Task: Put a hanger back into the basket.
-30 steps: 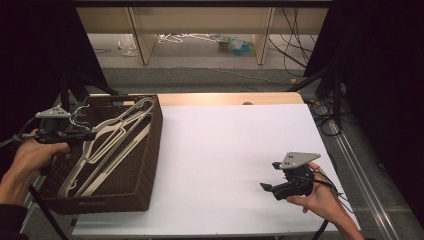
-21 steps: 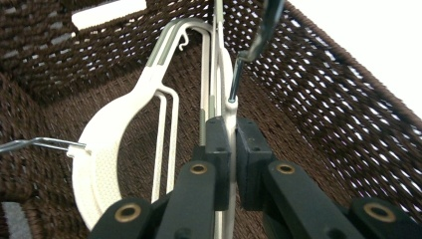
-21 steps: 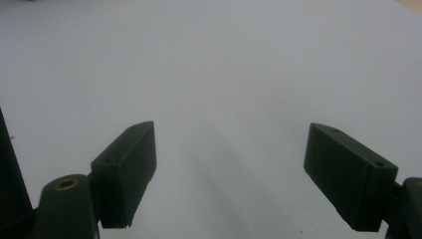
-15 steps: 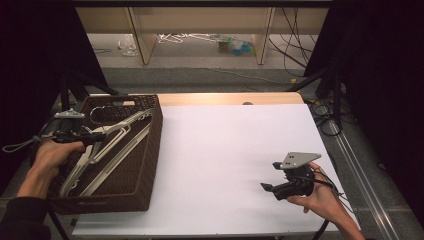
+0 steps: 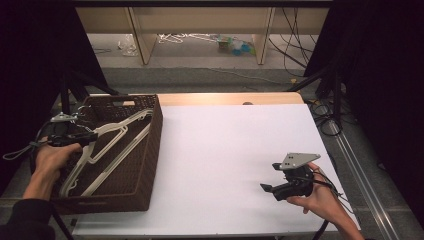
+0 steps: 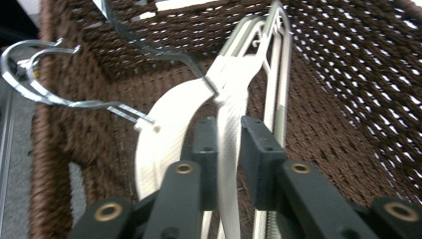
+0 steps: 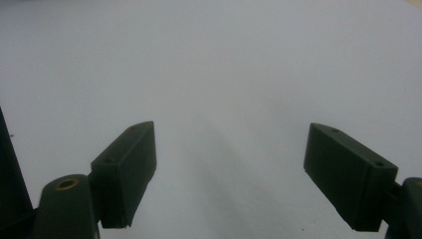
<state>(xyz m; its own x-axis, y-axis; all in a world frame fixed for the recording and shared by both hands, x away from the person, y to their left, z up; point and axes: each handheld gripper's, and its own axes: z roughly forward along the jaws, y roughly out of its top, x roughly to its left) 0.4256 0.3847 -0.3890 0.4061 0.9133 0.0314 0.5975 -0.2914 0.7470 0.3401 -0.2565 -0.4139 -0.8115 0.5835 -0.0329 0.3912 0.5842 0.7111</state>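
A brown wicker basket (image 5: 151, 150) stands at the table's left with several white plastic hangers (image 5: 107, 145) lying in it. My left gripper (image 5: 85, 136) reaches over the basket's left wall. In the left gripper view it (image 6: 229, 144) is shut on the arm of one white hanger (image 6: 230, 109), just below that hanger's metal hook (image 6: 149, 50). A second white hanger (image 6: 166, 119) with its wire hook (image 6: 45, 94) lies beside it on the left. My right gripper (image 5: 269, 177) hovers low over the white table (image 5: 225, 150) near the front right, open, with nothing between its jaws (image 7: 229, 164).
The basket's woven walls (image 6: 358, 79) close in around the left gripper. The white tabletop (image 7: 224, 59) spreads out ahead of the right gripper. Beyond the table's far wooden edge (image 5: 225, 98) are the floor, cables and shelf legs.
My left gripper has shifted slightly right and toward the person inside the basket, and the hangers have shifted with it. The right gripper has stayed still.
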